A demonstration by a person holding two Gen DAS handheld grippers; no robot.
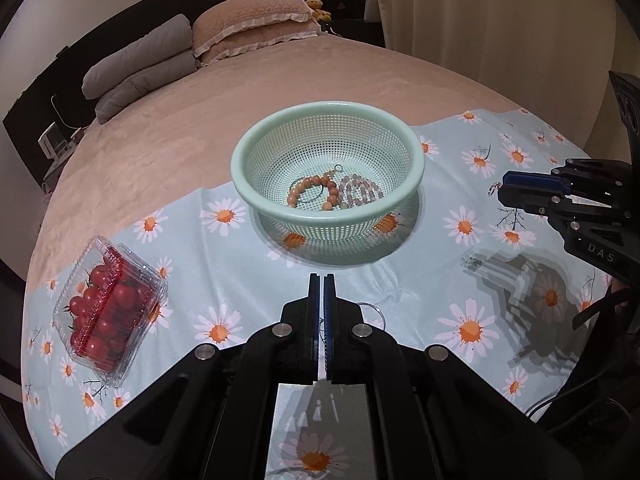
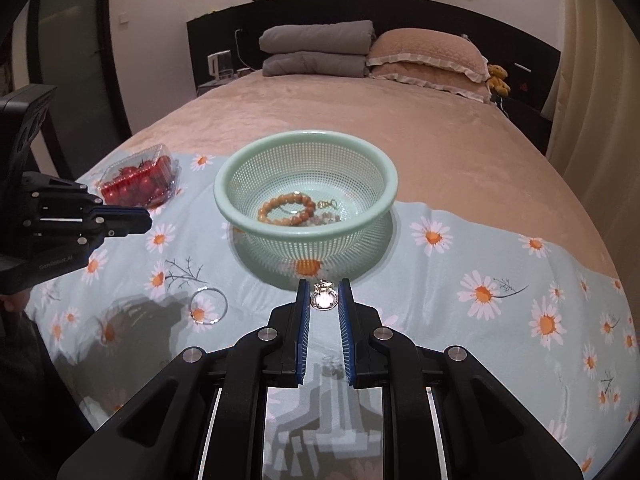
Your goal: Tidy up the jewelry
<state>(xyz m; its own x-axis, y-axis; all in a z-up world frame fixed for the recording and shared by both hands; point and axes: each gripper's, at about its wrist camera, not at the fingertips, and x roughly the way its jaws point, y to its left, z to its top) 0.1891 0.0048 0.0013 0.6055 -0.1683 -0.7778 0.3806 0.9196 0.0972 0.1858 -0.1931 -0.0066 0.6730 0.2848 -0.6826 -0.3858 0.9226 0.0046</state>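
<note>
1. Up close, right gripper [image 2: 324, 294] pinches a small silver pendant [image 2: 325, 300] btwn its blue pads, held above the cloth, just short of the basket.
2. Left gripper [image 1: 323, 280] has its jaws pressed together w/ nothing btwn them.
3. Thin silver bangle [image 2: 208, 306] lies flat on the daisy-print cloth [image 2: 500, 264], near the left gripper.
4. Mint-green mesh basket [image 2: 240, 216] sits mid-cloth; inside lie an orange bead bracelet [image 2: 280, 210], a pale bead bracelet [image 1: 362, 190] & a gold clasp [image 2: 328, 203].
5. Clear box of cherry tomatoes [image 1: 106, 308] rests at the cloth's left edge, well apart from the basket.
6. Cloth covers the foot of a pink bed [image 2: 400, 120]; pillows [image 2: 424, 56] at the head.
</note>
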